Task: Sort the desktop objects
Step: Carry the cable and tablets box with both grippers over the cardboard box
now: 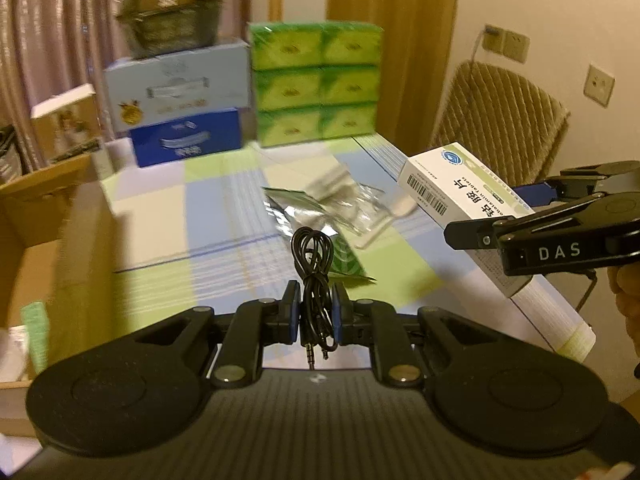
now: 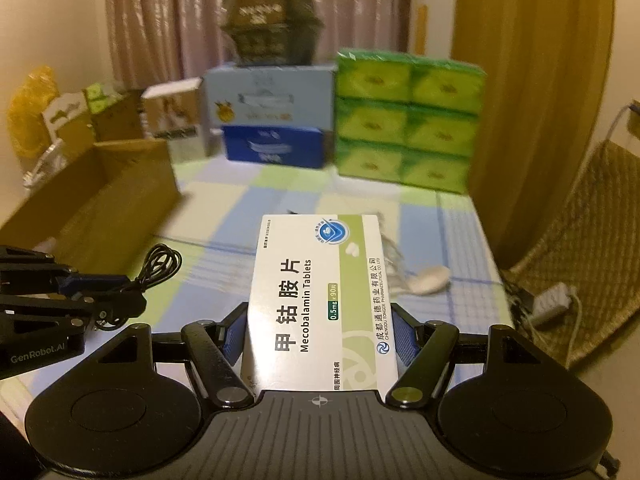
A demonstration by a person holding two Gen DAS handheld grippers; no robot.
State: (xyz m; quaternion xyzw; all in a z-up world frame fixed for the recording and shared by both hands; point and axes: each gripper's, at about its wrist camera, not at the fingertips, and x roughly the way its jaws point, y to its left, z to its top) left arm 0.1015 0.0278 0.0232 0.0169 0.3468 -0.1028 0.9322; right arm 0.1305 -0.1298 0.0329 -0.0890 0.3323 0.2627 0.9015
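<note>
right claw (image 2: pixel 320 332) clamps tablet box (image 2: pixel 320 300) | left claw (image 2: pixel 120 300) pinches black cable (image 2: pixel 162 266) | above table (image 2: pixel 452 232)

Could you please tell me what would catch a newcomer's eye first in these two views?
Probably the white medicine box, held up over the checked tablecloth in the right gripper, its jaws closed on its sides. Beside it, the left gripper pinches a coiled black audio cable. At the table's far end stands a bright green tissue pack.
</note>
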